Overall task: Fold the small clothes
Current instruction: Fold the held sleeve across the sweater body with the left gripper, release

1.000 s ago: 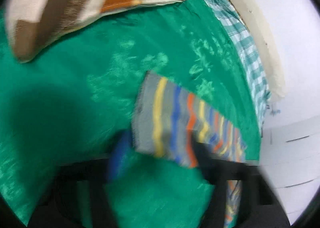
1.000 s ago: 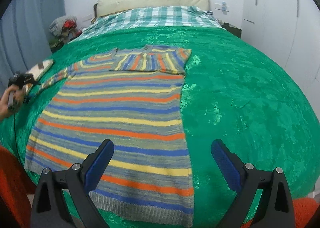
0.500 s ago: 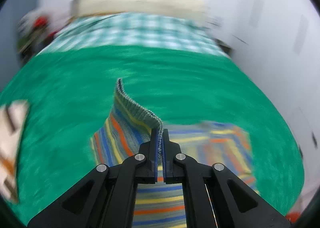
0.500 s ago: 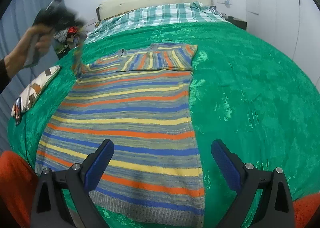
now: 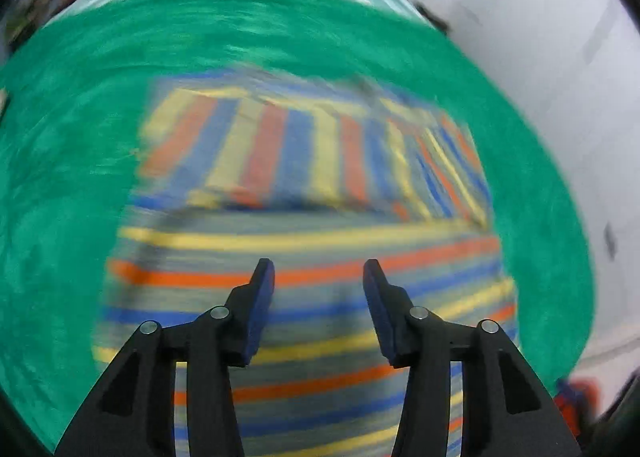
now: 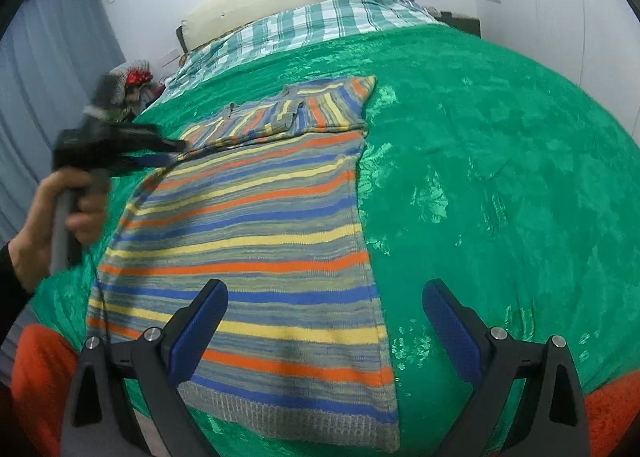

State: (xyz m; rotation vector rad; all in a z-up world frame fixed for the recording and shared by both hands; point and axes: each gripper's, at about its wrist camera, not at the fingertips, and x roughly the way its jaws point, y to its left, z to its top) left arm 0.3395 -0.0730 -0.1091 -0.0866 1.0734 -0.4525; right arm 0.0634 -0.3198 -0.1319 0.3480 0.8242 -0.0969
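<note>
Sweater (image 6: 256, 241) lay flat on my green bedspread (image 6: 500, 177), both sleeves folded across its chest; soft, limp knit, I judged, best pinched at the hem corners. My left gripper (image 5: 318, 277) had just been opening, empty; right gripper (image 6: 324, 297) stood apart, empty
</note>
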